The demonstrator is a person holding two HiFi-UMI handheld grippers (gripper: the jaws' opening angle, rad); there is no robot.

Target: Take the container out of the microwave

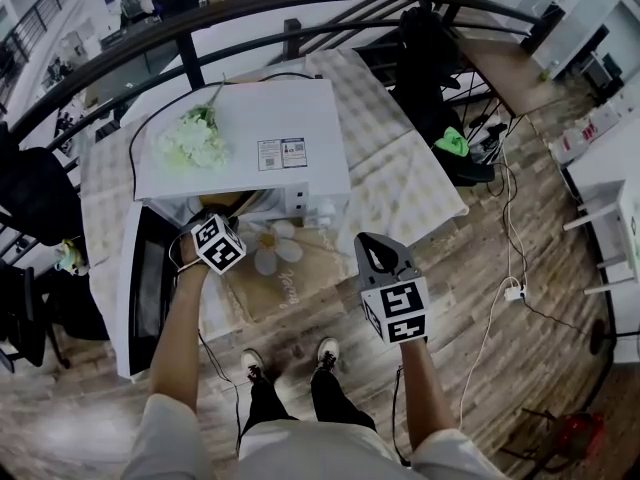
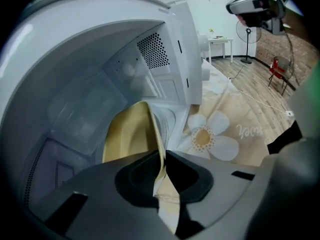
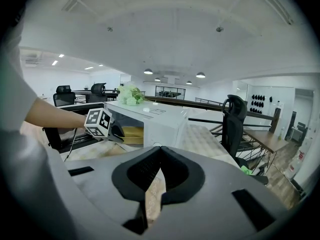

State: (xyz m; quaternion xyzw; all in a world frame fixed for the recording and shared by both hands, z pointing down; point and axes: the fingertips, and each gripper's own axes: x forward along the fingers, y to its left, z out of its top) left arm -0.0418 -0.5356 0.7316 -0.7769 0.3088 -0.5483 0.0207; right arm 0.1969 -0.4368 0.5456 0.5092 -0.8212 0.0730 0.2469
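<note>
A beige checked tablecloth (image 1: 400, 183) lies spread before you, with a tan placemat printed with a white daisy (image 1: 300, 283) on its near edge. Beyond it, to your left, sits a bunch of white flowers (image 1: 192, 138). A curved black metal railing (image 1: 300, 3) runs behind, with a black office chair (image 1: 430, 68) beside it. To your right, a white power strip (image 1: 515, 292) rests on the wooden plank floor (image 1: 520, 388).

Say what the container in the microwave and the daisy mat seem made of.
Container: probably plastic, matte pale yellow, thin smooth wall pinched in the left claw. Daisy mat: likely fabric or soft vinyl, dull printed surface; weave not discernible.
</note>
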